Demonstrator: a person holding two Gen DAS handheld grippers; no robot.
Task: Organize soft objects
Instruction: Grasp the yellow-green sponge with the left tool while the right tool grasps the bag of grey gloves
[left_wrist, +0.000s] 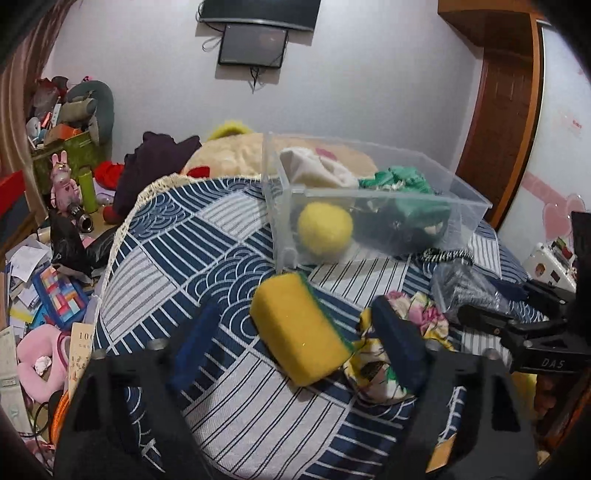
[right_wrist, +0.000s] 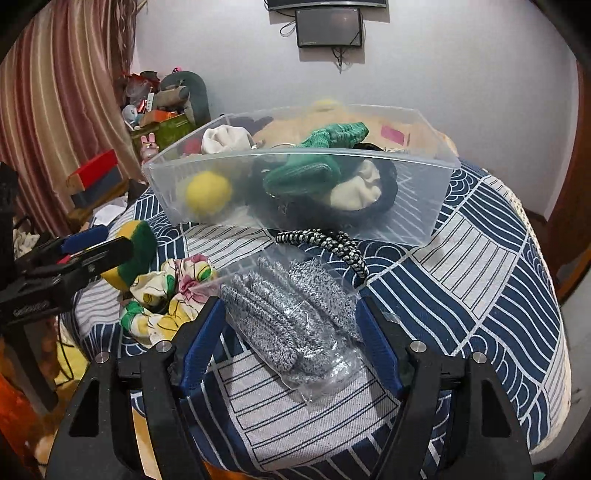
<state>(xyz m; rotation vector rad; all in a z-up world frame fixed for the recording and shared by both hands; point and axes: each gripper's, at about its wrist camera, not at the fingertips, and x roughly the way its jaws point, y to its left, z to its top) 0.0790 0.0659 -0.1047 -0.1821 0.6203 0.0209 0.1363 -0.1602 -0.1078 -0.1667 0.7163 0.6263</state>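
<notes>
On the patterned bedspread (right_wrist: 480, 258), the clear bin (right_wrist: 424, 206) already holds a yellow ball (right_wrist: 207, 195) and green knit (right_wrist: 314, 162). Left gripper (left_wrist: 295, 332), jaws wide, straddles the sponge (left_wrist: 299, 328); right gripper (right_wrist: 291, 325), wide too, flanks the bagged grey gloves (right_wrist: 295, 314). The floral scrunchie (right_wrist: 173, 291) remains outside.

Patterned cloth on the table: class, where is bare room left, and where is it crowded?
Free: the cloth left of the clear bin and sponge, and the wide stretch right of the bagged gloves. Crowded: in front of the bin, where sponge, floral scrunchie, striped band and gloves lie close together.
</notes>
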